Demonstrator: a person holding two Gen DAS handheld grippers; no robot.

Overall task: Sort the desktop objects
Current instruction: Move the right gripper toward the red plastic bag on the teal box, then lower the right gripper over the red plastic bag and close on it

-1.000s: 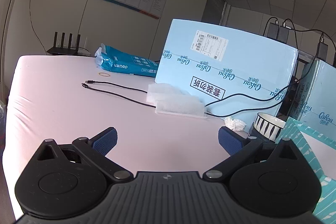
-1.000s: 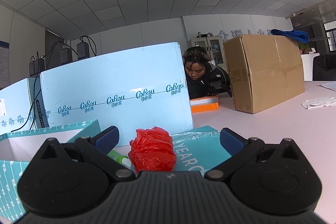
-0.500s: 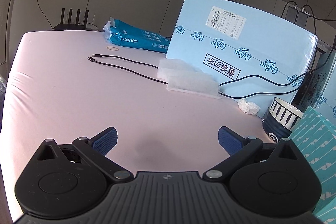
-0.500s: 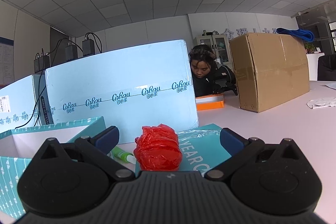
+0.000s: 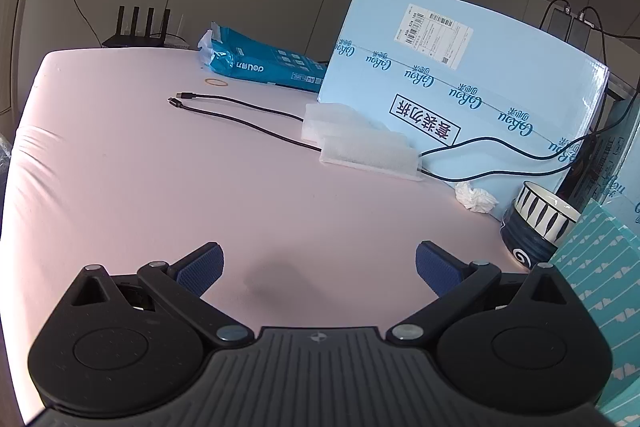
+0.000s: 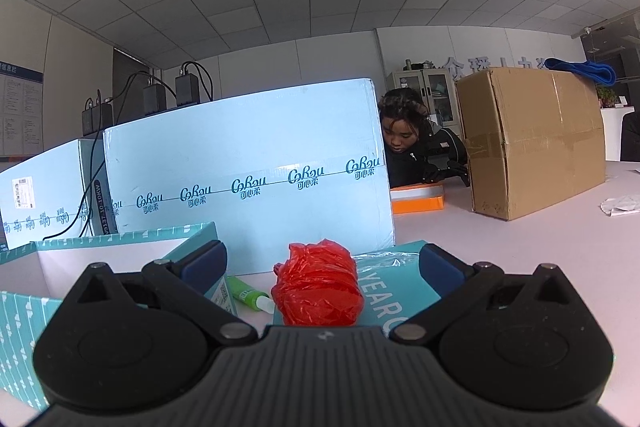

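Observation:
My left gripper [image 5: 318, 267] is open and empty, low over the pink table [image 5: 120, 167]. Ahead of it to the right lie a crumpled white tissue [image 5: 476, 197] and a striped black-and-white cup [image 5: 538, 223]. My right gripper [image 6: 320, 267] is open, with a crumpled red plastic bag [image 6: 318, 289] lying between its fingers, not gripped. The bag rests on a teal booklet [image 6: 400, 291]. A green glue stick [image 6: 248, 294] lies just left of the bag. An open teal box [image 6: 100, 267] stands at the left; it also shows in the left wrist view [image 5: 600, 287].
Big light-blue cartons [image 5: 460, 87] [image 6: 248, 179] stand behind. Black cables [image 5: 240, 115], white foam pads [image 5: 360, 143], a rubber band [image 5: 216, 81], a blue Deli paper pack [image 5: 264, 67] and a router [image 5: 138, 31] lie far left. A brown carton [image 6: 532, 143], an orange box [image 6: 418, 199] and a person [image 6: 412, 147] are at right.
My left gripper has tilted down and moved lower over the table, so objects sit higher in view. My right gripper has edged slightly; the glue stick has come into view beside the red bag.

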